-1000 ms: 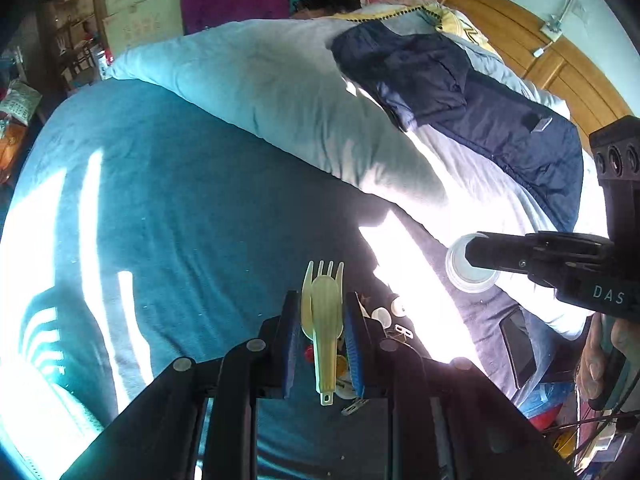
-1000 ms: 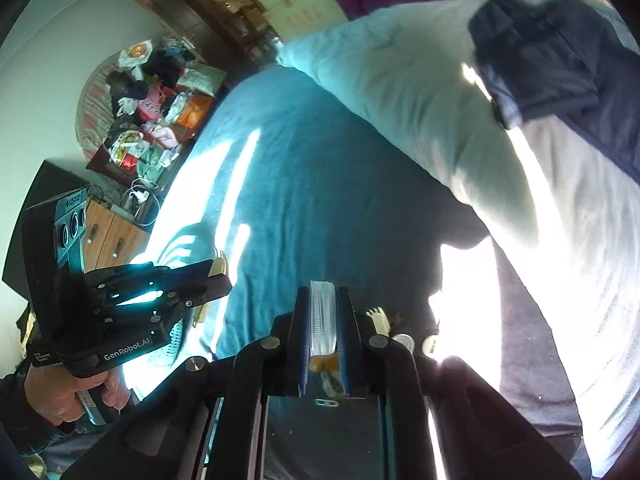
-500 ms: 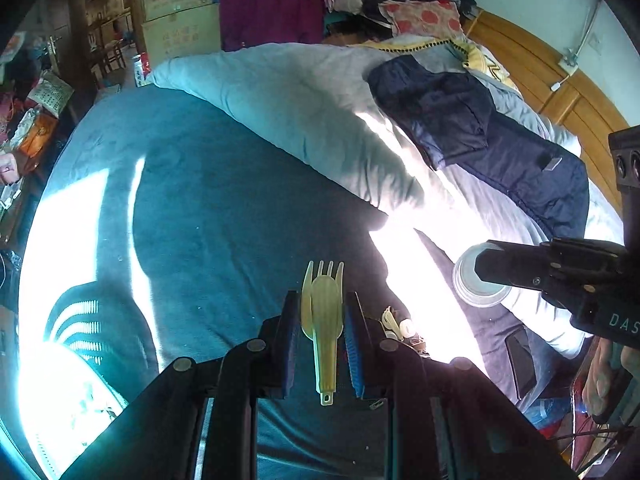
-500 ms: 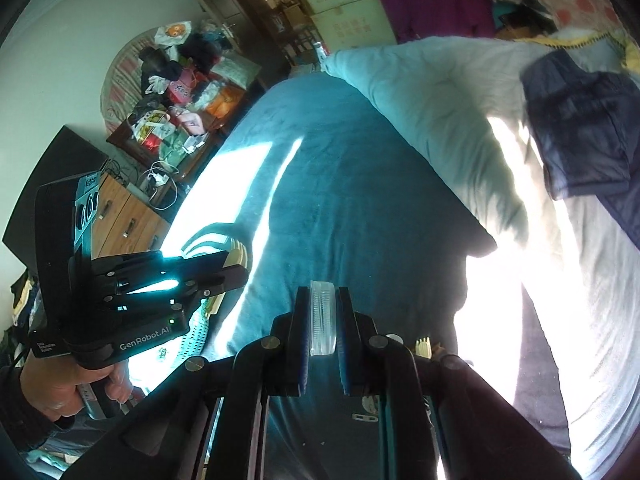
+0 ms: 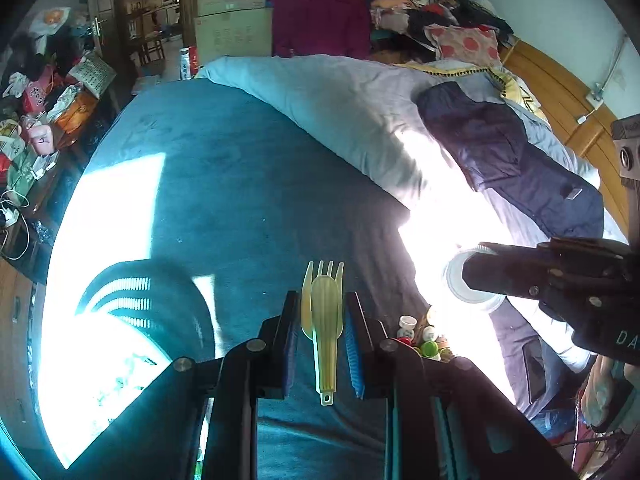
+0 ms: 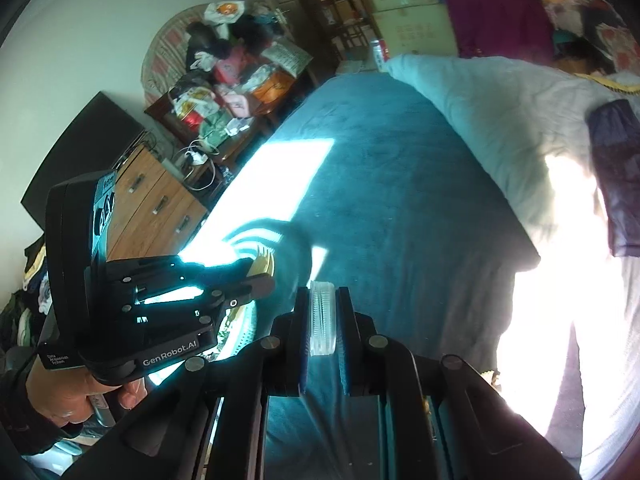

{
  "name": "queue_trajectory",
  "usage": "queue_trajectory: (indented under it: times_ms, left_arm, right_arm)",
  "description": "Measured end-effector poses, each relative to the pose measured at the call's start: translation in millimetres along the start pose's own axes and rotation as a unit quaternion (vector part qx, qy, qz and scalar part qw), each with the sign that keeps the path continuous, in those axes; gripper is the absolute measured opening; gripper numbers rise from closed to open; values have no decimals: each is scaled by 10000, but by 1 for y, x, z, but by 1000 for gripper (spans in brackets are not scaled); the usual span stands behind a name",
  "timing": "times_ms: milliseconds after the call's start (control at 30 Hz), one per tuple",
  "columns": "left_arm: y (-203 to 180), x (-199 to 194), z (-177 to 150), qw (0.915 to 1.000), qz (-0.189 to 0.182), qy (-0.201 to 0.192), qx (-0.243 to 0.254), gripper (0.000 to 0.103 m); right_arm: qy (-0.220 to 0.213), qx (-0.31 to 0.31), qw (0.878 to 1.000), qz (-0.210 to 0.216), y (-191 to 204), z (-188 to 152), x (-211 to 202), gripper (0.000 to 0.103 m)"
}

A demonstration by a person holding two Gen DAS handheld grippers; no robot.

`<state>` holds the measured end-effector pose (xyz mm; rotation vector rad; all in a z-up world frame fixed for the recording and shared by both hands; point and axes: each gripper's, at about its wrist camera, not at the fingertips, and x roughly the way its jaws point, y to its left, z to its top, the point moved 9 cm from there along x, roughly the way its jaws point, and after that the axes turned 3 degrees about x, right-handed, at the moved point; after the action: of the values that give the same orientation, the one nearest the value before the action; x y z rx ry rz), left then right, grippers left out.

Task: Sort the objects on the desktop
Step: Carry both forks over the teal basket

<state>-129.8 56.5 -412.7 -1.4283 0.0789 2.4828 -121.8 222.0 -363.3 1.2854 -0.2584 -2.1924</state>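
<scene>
We hold the left gripper (image 5: 322, 336) with its fingers (image 5: 290, 338) closed on a pale yellow-green plastic fork and spoon set (image 5: 323, 322). The blue pads press the nested pair at the widest part of the spoon bowl. The tines project forward beyond the fingertips, and the handle with its small end loop hangs back toward the gripper body. We judge that this mid-length grip keeps the two nested pieces together and stops them from pivoting during transport.

We hold the right gripper (image 6: 322, 312) with its fingers (image 6: 301, 320) fully closed on a clear ribbed round plastic lid (image 6: 322, 318). The lid stands on edge between the pads, so that only its ribbed rim faces the camera. In the left wrist view the same lid shows its round white face at the tip of the right gripper. We judge that an edge-on pinch is the only secure hold on so flat a disc.

Both held items are clear of the dark teal bed cover (image 5: 224, 208), which serves here as the work surface. A small cluster of bottle caps and small containers (image 5: 420, 338) lies on the cover just beside the right finger of the left gripper. A pale grey quilt (image 5: 340, 112) and a dark navy jacket (image 5: 516, 168) lie farther out on the bed. A person's hand (image 6: 64, 396) grips the handle of the left gripper.
</scene>
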Motion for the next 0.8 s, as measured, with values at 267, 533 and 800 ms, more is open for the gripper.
queue_trajectory:
  times_ms: [267,533,800]
  left_arm:
    - [68,-22,-29,9985,300,-13,-457,22]
    - [140,-48,-66,9938,604,-4,-936,22]
    - [201,-68,-93,9870,838,-34,-1369,22]
  right_arm:
    - [195,-382,9987,290,64,6,34,14]
    - [458,-780,9939,632,137,14,67,14]
    - [700,-1195,9869,823,200,11,93,14]
